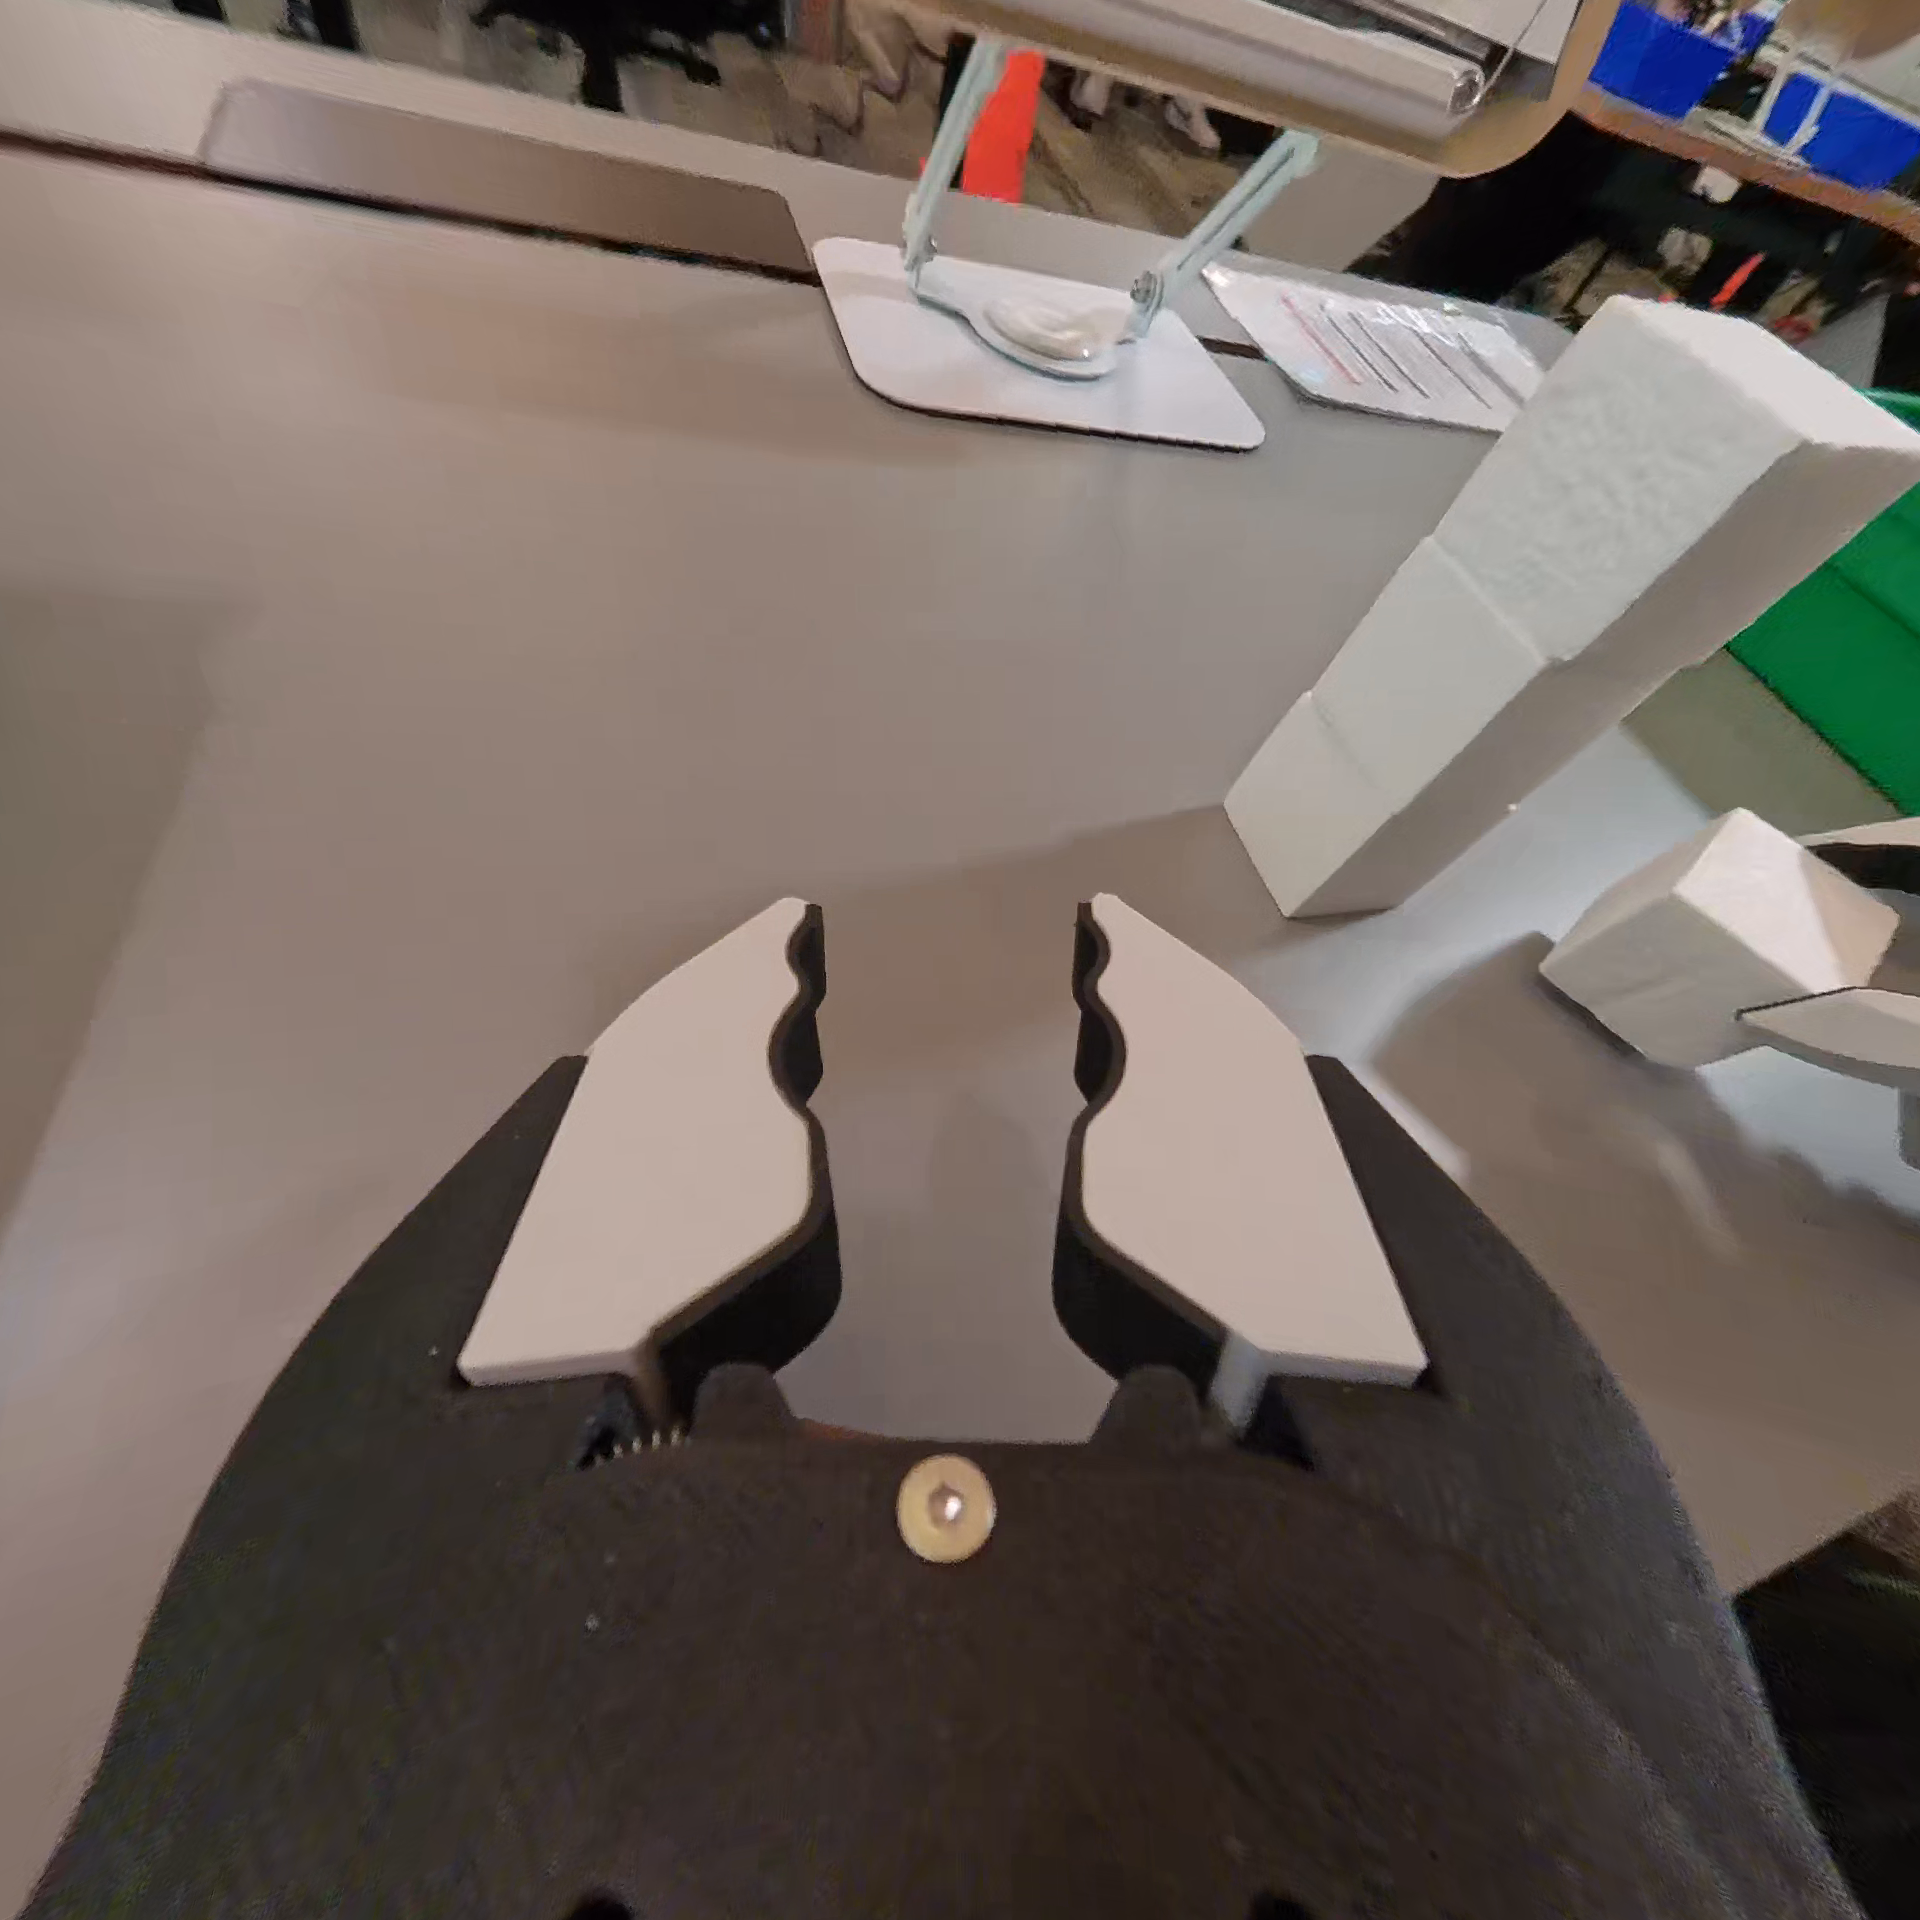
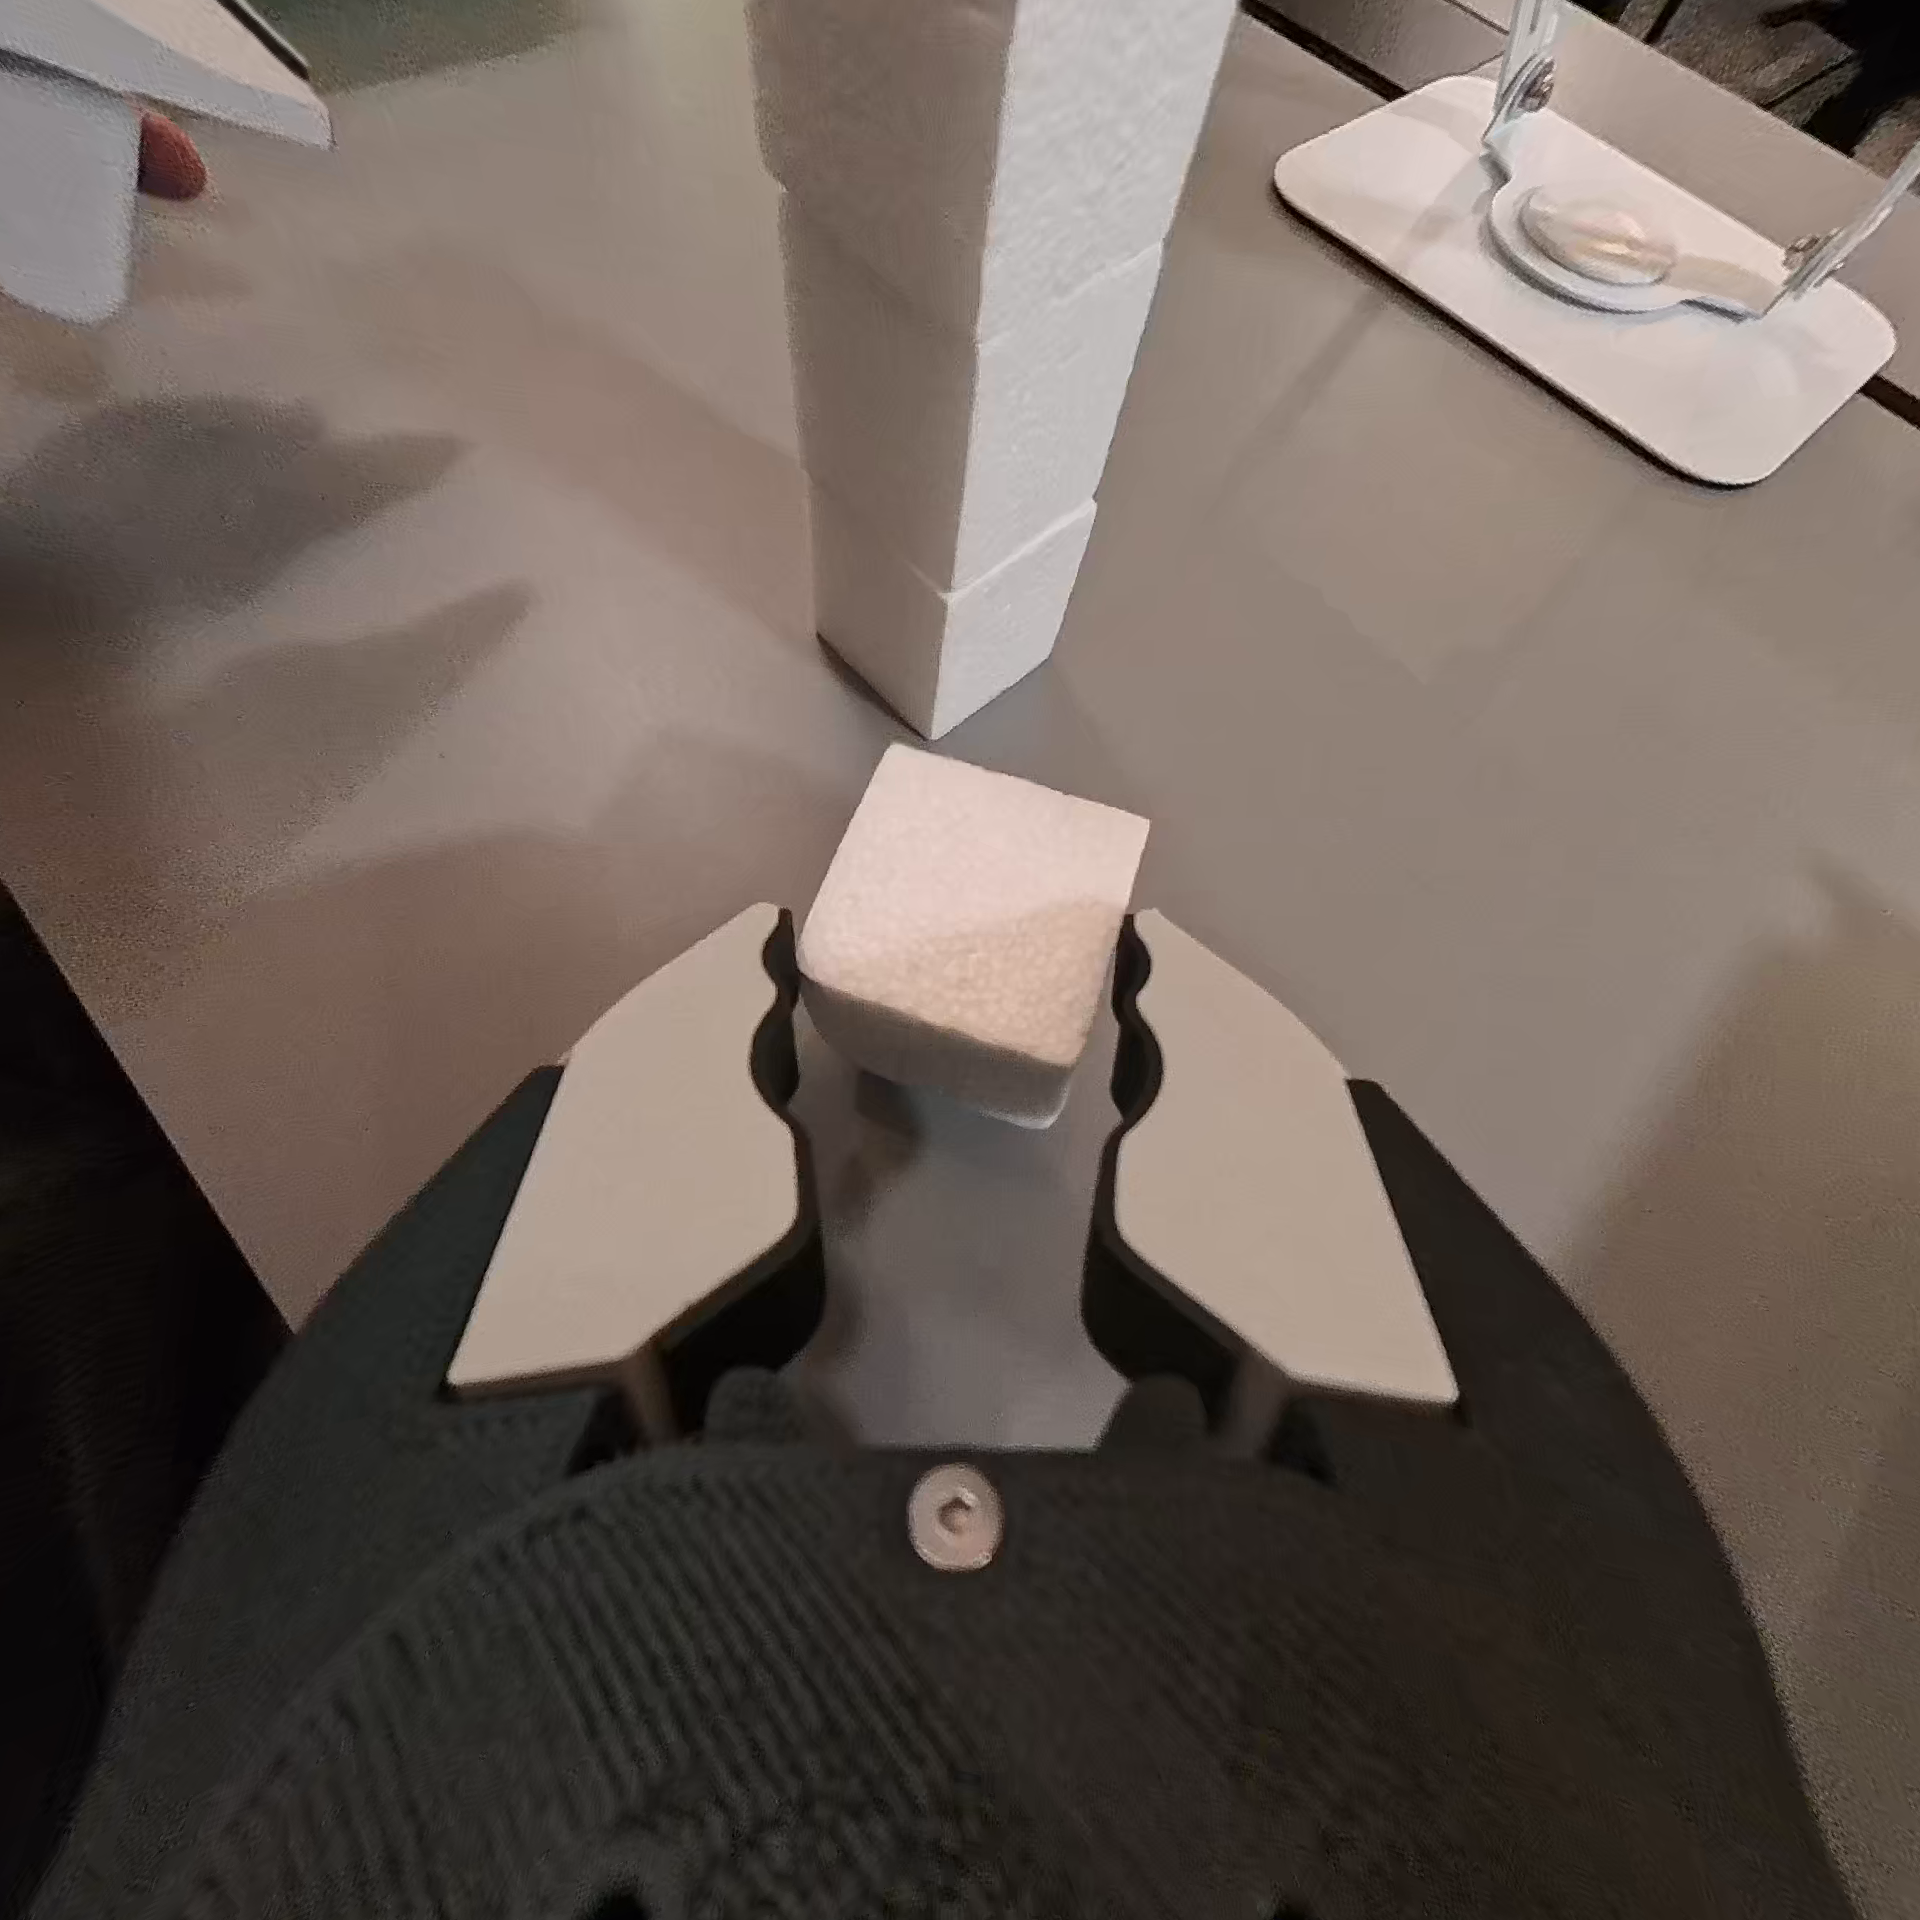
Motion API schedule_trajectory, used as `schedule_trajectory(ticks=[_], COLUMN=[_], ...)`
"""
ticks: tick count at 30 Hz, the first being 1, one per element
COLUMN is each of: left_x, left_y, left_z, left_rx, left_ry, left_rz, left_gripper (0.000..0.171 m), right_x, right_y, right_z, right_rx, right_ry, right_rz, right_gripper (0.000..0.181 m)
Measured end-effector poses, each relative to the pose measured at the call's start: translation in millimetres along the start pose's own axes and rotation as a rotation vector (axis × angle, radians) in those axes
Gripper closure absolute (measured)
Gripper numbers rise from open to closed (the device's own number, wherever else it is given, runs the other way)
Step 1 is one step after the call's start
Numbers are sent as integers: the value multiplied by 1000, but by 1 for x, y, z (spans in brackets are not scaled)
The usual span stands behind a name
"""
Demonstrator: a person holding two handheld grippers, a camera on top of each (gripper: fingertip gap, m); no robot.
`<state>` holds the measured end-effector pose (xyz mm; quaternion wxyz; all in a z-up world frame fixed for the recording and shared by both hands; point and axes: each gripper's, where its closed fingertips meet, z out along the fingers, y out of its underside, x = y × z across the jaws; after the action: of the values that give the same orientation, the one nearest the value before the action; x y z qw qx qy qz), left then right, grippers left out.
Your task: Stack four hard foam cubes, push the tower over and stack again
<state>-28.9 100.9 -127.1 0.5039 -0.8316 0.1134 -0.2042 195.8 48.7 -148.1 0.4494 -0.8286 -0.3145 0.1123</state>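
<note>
The right tool (image 2: 958, 977) grips a white foam cube (image 2: 971, 925) between its fingertips, lifted just above the grey table (image 2: 1455, 779). Close ahead stands a tall stack of foam cubes (image 2: 966, 343). The left tool (image 1: 948, 971) hovers empty, jaws parted, over bare table, well left of the stack.

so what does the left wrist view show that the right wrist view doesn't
Only the left wrist view shows the top of the foam block stack, a green bin behind it, a clear-sleeved sheet and blue bins far off. Its own left gripper hangs empty with jaws open.

Only the right wrist view shows the top face of the foam cube clamped by the right gripper, plus a red object.

Both show the stack, cube, white stand base and grey table.
</note>
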Motion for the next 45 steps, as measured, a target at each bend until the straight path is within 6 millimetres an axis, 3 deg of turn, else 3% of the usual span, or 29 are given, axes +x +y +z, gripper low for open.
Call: schedule_trajectory(ticks=[5, 13, 18, 26, 31, 39, 45], left_x=[13, 0, 33, 57, 61, 43, 44], left_y=[0, -3, 4, 11, 15, 13, 16], left_z=[1, 9, 18, 28, 28, 17, 14], left_rx=[21, 16, -36, -49, -60, -48, -45], left_ry=[46, 61, 221, 236, 253, 226, 211], left_rz=[-45, -10, -37, 205, 221, 125, 182], left_gripper=[127, 134, 134, 136, 137, 137, 137], right_x=[7, 18, 25, 31, 28, 20, 14], right_y=[-2, 2, 6, 15, 15, 8, 3], right_z=[-4, -24, -37, -40, -35, -26, -21], right_rx=[23, 64, 90, 50, 30, 22, 24], right_ry=[16, 100, 133, 193, 188, 162, 141], right_rz=[78, 89, 94, 54, 23, -17, -29], right_gripper=[117, 106, 104, 103, 102, 102, 100])
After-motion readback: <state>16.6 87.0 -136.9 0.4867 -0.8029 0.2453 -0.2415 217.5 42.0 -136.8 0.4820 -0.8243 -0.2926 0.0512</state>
